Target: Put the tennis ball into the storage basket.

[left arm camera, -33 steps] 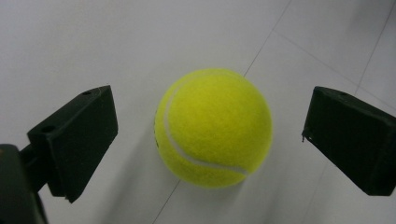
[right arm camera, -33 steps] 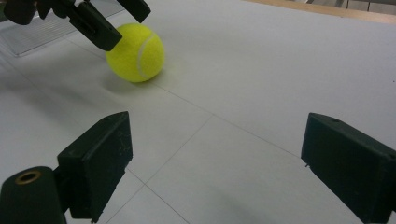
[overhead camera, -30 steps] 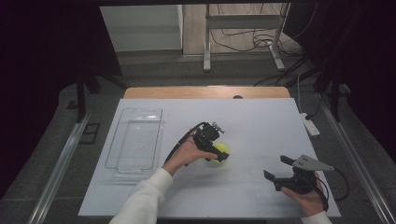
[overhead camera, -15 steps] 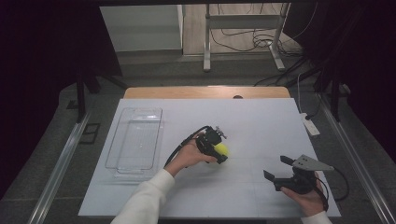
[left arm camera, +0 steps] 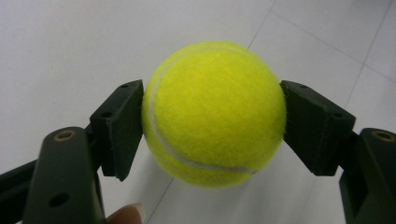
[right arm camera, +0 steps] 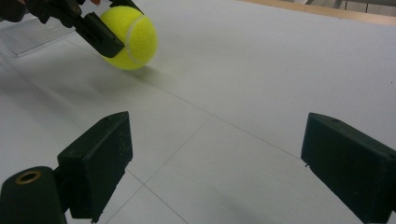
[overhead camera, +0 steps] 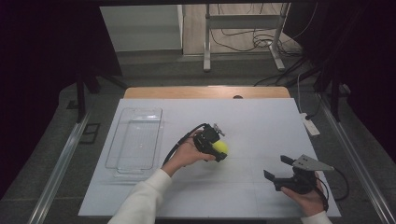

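Left gripper (left arm camera: 212,116) clamped on tennis ball (left arm camera: 214,113), ball's far side hidden | right gripper (right arm camera: 215,163) released, well apart from ball, body cut off

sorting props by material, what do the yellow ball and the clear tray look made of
Tennis ball: fuzzy yellow felt, matte, with a curved white seam; probably rubber beneath, though that is hidden. Tray: clear, glossy and see-through, with the white table visible through it; probably hard plastic, though glass cannot be ruled out.
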`<state>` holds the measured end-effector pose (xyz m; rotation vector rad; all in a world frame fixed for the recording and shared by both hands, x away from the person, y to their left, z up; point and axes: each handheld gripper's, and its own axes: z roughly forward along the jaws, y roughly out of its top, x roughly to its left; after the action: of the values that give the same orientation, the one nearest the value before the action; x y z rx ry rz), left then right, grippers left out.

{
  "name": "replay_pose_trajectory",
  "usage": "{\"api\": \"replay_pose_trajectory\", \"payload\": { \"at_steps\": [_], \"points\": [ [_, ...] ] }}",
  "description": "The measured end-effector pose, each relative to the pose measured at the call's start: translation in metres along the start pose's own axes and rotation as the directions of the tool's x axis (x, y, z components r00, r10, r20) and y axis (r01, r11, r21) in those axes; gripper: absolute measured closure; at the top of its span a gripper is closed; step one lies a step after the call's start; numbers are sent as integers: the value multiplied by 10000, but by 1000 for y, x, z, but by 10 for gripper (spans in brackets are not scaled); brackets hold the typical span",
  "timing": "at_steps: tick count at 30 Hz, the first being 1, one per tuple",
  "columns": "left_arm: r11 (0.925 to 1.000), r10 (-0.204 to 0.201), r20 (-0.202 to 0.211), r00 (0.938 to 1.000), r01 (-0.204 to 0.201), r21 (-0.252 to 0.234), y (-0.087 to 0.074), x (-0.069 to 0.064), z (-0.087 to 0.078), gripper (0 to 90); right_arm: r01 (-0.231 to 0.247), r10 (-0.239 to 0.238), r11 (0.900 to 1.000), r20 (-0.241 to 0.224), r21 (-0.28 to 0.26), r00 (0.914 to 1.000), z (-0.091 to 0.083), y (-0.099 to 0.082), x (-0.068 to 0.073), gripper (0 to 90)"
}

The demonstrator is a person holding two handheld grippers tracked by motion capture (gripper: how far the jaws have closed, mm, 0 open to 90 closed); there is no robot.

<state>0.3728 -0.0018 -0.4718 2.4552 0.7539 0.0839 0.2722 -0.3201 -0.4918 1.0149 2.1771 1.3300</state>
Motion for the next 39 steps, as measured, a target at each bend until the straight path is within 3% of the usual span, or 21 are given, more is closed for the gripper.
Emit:
{"api": "replay_pose_trajectory", "payload": {
  "at_steps": [18,39],
  "points": [
    [9975,47,145,9999,-36,-703,-2,-4,-22,267,-24,24,10000,32,0,10000,0,0,0,94],
    [9844,-163,231,9996,201,-1748,-8,-2,-47,267,-74,74,10000,102,-46,9999,-1,0,0,96]
  ]
}}
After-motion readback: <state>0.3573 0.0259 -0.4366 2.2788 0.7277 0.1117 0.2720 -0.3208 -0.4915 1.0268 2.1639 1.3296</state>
